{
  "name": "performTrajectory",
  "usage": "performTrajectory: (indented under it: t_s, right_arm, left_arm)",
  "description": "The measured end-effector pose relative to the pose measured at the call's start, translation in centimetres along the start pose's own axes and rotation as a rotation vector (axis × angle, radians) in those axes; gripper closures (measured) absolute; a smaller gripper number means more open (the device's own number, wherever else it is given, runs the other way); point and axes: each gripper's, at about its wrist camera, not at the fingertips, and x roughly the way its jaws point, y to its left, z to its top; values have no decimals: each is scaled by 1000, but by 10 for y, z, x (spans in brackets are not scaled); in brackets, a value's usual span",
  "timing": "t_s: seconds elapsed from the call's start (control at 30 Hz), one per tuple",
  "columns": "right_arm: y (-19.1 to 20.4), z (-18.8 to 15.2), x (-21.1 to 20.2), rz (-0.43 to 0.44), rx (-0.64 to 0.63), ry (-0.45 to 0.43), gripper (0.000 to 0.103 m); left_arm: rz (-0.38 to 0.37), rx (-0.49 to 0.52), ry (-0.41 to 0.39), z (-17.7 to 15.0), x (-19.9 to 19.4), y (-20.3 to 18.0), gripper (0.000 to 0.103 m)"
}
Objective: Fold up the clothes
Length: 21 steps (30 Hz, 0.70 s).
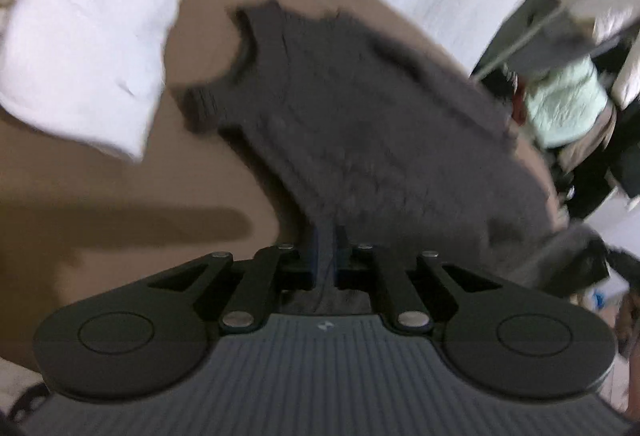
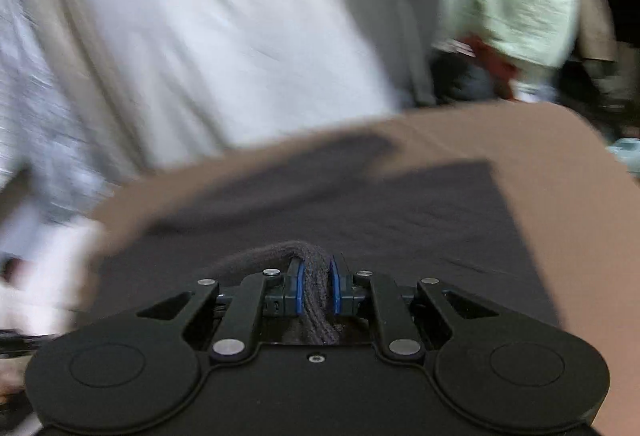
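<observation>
A dark grey knitted garment (image 1: pixel 360 124) lies spread over the brown table (image 1: pixel 100 196), its armholes and shoulder straps pointing away from me. My left gripper (image 1: pixel 328 236) is shut on the near edge of this garment, and the cloth bunches between its blue pads. In the right wrist view the same dark garment (image 2: pixel 400 212) stretches across the table (image 2: pixel 560 164). My right gripper (image 2: pixel 318 276) is shut on a thick rolled hem of the garment, which runs between the blue pads (image 2: pixel 300 288). Both views are blurred.
A white folded cloth (image 1: pixel 88 28) lies on the table at the left of the left wrist view. White fabric (image 2: pixel 224 36) hangs behind the table's far edge. A pale green garment (image 2: pixel 512 0) hangs at the far right among dark clutter.
</observation>
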Motion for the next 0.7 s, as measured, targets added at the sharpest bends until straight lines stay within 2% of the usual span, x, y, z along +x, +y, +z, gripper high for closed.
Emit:
performTrajectory:
  t_s: [0.07, 0.1, 0.13, 0.27, 0.33, 0.4, 0.43, 0.47, 0.5, 0.53, 0.57, 0.67, 0.7]
  right_arm:
    - [-5, -6, 26, -48, -6, 41, 87]
    - [-8, -8, 38, -69, -6, 60, 87]
    - [-12, -11, 49, -81, 3, 72, 87]
    - [-18, -21, 77, -40, -3, 95, 87]
    - [-13, -32, 83, -66, -74, 113, 86]
    - [-4, -42, 87, -101, -135, 127, 84]
    - [-1, -46, 87, -122, -160, 130, 75]
    - [3, -51, 84, -147, -187, 126, 71]
    - [7, -55, 75, -154, -204, 101, 66]
    - [11, -58, 64, -156, -218, 69, 63]
    - [16, -61, 53, -158, -232, 38, 63]
    - [46, -79, 12, -21, -354, -27, 59]
    - [56, -85, 4, 34, -392, -17, 53]
  left_arm:
    - [-17, 7, 33, -1, 9, -4, 78]
    - [-27, 9, 33, -2, 10, -5, 60]
    - [-36, 12, 32, -2, 10, -6, 49]
    - [-16, 23, 47, -1, 17, -10, 46]
    - [-6, 45, 66, -2, 26, -18, 30]
    - [19, 93, 106, -7, 42, -24, 25]
    - [27, 116, 128, -9, 50, -28, 26]
    - [0, 132, 164, -10, 58, -29, 27]
    - [-35, 157, 180, -12, 63, -32, 42]
    - [-65, 179, 196, -13, 68, -34, 79]
    - [-70, 176, 209, -14, 70, -35, 88]
    - [-121, 157, 174, -12, 58, -34, 93]
    - [-153, 129, 159, -10, 50, -31, 93]
